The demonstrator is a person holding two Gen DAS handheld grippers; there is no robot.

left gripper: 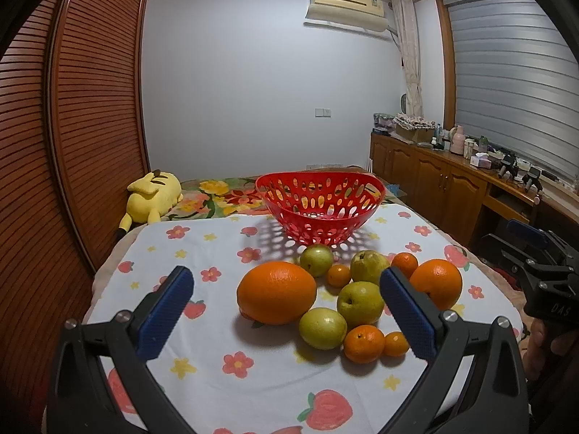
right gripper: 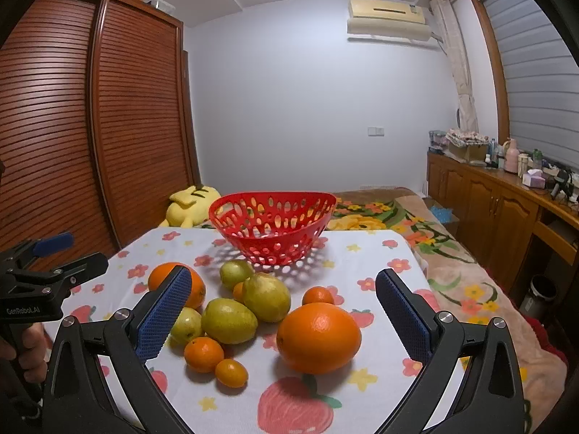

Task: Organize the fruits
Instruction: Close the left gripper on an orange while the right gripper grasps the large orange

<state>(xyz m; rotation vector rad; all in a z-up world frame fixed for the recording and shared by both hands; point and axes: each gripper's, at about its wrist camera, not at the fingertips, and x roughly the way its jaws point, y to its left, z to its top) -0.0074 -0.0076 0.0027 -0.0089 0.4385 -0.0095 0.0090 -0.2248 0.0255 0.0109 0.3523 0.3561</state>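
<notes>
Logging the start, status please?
Left gripper and right gripper open, empty. Fruits loose on cloth; red basket empty. Nothing blocking.

On the black body of your left gripper [right gripper: 54, 249], seen from the right wrist camera, you can read "GenRobot.AI" in white letters. On the black body of your right gripper [left gripper: 535, 249], seen from the left wrist camera, you can make out the raised letters "DAS". The label on the air conditioner [left gripper: 347, 9] is too small for you to read.
</notes>
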